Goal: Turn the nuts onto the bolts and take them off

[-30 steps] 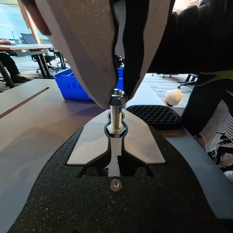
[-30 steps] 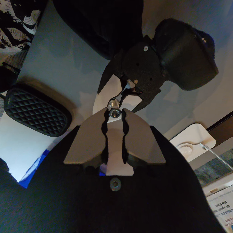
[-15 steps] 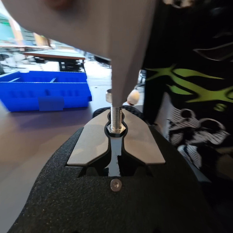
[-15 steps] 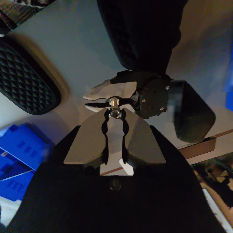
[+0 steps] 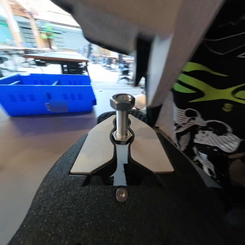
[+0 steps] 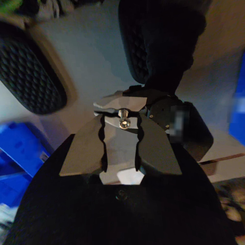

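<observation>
Left wrist view: left gripper (image 5: 122,127) is closed narrow on the bolt (image 5: 121,124). The hex head sits pinched in the notch between the two grey fingers (image 5: 98,147), at 12 o'clock from the claw's screw. The threaded shank stands upright out of the notch. A nut (image 5: 122,101) sits on the top end of the shank, threaded hole facing up, well clear of the bolt head.

The right gripper (image 5: 152,82) hangs above and at about 1 o'clock from the nut, blurred, not touching it.

Right wrist view: right gripper (image 6: 121,127) looks down on the same bolt (image 6: 122,114), nut (image 6: 124,124) end-on. Its two fingers (image 6: 87,147) stand wide apart, one on each side of the nut, with bare gaps left and right. The nut lies between the fingertips, slightly toward 12 o'clock. The left gripper (image 6: 119,104) shows beyond at 12 o'clock, clamped across the bolt.

Surroundings: grey table (image 5: 33,139), blue bin (image 5: 46,95) at 10 o'clock in the left view, black textured pad (image 6: 29,79) at 10 o'clock in the right view.
</observation>
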Action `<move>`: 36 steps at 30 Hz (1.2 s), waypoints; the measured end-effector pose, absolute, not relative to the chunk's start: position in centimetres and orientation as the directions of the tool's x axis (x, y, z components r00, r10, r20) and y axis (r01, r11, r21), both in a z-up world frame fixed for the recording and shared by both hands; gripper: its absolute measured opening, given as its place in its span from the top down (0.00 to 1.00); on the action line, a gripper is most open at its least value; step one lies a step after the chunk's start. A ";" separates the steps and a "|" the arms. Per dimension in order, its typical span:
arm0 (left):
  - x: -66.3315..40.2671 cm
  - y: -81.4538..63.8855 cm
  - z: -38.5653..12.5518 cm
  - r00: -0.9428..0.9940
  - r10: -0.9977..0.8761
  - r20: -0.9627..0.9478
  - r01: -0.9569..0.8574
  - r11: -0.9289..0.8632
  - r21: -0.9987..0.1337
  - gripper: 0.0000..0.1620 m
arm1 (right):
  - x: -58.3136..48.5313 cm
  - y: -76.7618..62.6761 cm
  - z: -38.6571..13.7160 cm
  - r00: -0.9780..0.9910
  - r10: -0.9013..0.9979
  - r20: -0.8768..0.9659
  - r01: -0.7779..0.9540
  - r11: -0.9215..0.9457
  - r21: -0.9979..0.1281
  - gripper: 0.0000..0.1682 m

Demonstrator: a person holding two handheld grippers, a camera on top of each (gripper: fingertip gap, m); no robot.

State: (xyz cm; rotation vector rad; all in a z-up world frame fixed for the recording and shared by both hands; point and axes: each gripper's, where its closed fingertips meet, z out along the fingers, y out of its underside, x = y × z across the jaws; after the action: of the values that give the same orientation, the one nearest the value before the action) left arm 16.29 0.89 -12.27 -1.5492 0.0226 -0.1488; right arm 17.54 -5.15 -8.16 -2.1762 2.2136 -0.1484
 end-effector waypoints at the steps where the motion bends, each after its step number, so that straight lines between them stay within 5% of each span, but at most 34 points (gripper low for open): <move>1: 15.8 0.8 -12.3 0.994 -0.077 0.080 0.082 0.020 -0.996 0.93 | 17.7 -5.3 -7.6 -0.131 -0.991 0.027 -0.981 0.126 -0.150 0.73; 3: 15.0 0.6 -12.1 0.997 -0.018 0.077 0.078 0.039 -0.996 0.93 | 17.3 -5.9 -6.7 -0.342 -0.940 0.010 -0.911 0.329 -0.250 0.72; 8: 13.0 0.0 -12.3 0.988 0.142 0.061 0.057 0.030 -0.998 0.93 | 13.7 -6.2 -7.2 -0.800 -0.600 -0.014 -0.576 0.773 -0.266 0.76; 15: 12.5 -0.4 -12.6 0.981 0.187 0.059 0.057 0.016 -0.998 0.93 | 13.0 -6.1 -8.3 -0.919 -0.394 -0.021 -0.374 0.887 -0.271 0.79; 21: 12.6 -0.5 -12.8 0.981 0.186 0.058 0.058 0.001 -0.998 0.93 | 13.3 -6.5 -8.9 -0.904 -0.427 0.000 -0.413 0.876 -0.248 0.89; 25: 13.1 -0.6 -12.6 0.987 0.150 0.061 0.061 0.008 -0.998 0.93 | 13.5 -6.2 -8.7 -0.807 -0.589 0.049 -0.585 0.785 -0.202 0.89; 30: 14.1 -0.2 -12.7 0.995 0.071 0.067 0.067 -0.006 -0.998 0.93 | 14.1 -5.9 -8.9 -0.509 -0.853 0.116 -0.860 0.499 -0.103 0.89; 36: 15.0 -0.2 -12.4 0.998 0.006 0.067 0.067 0.009 -0.998 0.93 | 14.7 -6.1 -8.8 -0.160 -0.978 0.136 -0.987 0.158 -0.028 0.90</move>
State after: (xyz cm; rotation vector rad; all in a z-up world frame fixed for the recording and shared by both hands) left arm 15.04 -0.24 -12.44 -1.5613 -0.0573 -0.0479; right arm 14.72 -6.15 -8.75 -2.0887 2.4545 -0.1773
